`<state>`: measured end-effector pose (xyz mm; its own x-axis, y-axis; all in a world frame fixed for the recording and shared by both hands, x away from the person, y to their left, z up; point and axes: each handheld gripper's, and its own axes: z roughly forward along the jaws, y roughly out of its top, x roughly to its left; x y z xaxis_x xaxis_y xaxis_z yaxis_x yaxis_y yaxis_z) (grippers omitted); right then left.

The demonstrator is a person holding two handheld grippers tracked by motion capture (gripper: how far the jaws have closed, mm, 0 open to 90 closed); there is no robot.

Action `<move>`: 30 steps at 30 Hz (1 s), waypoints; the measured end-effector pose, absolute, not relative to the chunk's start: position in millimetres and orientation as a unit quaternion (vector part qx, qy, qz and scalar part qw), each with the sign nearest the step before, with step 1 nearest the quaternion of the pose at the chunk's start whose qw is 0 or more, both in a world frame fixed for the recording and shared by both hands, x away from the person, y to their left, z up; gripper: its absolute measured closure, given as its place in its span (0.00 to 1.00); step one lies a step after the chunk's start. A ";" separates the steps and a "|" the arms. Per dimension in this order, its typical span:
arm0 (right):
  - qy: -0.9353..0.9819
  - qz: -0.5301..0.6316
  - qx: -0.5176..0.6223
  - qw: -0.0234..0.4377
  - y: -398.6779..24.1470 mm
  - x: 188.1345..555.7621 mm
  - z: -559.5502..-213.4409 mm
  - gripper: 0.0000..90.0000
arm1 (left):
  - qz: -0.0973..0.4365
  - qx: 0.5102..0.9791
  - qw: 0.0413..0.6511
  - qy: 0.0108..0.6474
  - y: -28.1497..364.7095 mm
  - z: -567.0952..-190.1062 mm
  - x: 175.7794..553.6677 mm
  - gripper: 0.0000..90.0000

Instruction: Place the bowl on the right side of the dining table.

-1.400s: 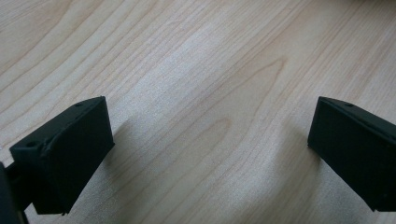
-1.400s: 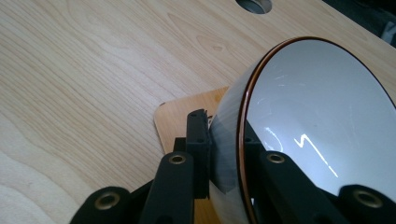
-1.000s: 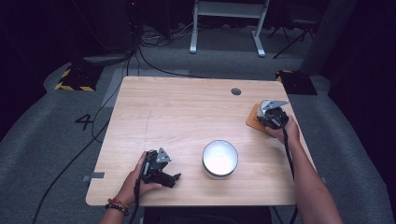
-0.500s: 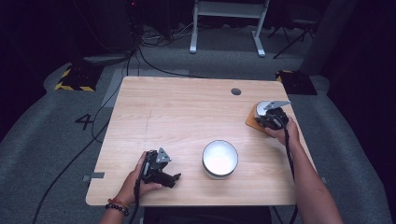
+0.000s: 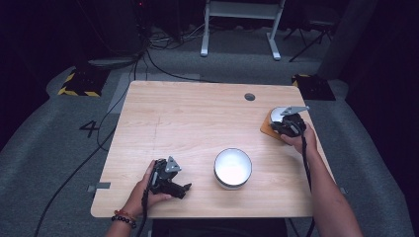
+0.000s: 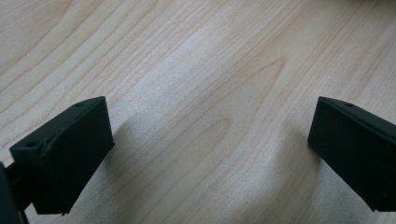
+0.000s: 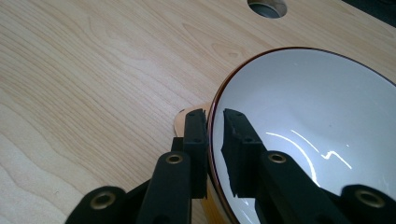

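Right claw pinches rim of small bowl at counter's right edge; lift not started, so early in the job.

Counter, light wood, carries two bowls: a bigger white bowl near the front middle, untouched, and a small bowl, white inside with a dark red rim, sitting on an orange-brown coaster near the right edge. Right claw is clamped on the small bowl's rim, one jaw outside the wall, the other inside. Bowl looks still seated on the coaster, so grasp done; lifting and placing left, likely toward the white bowl, a guess. Left claw sits with jaws wide apart over bare wood at the front left, holding nothing, well apart from both bowls, idle.
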<state>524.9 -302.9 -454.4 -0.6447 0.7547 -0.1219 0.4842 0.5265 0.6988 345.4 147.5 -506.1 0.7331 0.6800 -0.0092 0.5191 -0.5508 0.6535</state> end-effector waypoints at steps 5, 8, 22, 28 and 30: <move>0.847 0.323 0.365 0.211 -305.0 525.4 -454.4 0.88 | 0.122 0.872 0.326 0.344 147.4 -506.1 345.4 0.00; 0.845 0.326 0.369 0.208 -305.8 524.9 -453.6 0.86 | 0.125 0.872 0.325 0.343 147.6 -506.0 345.6 0.00; 0.831 0.356 0.377 0.203 -313.9 521.9 -447.7 0.74 | 0.123 0.872 0.326 0.344 147.5 -506.1 345.4 0.00; 0.826 0.367 0.380 0.197 -313.3 519.7 -445.5 0.60 | 0.125 0.872 0.325 0.343 147.6 -506.0 345.5 0.00; 0.826 0.370 0.378 0.193 -313.4 519.4 -445.3 0.55 | 0.125 0.872 0.325 0.343 147.6 -506.0 345.4 0.00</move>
<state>519.4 -313.4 -445.3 -0.6390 0.7682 -0.0394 0.4821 0.4399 0.7577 345.4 147.6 -506.0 0.7330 0.6802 -0.0061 0.5182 -0.5527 0.6527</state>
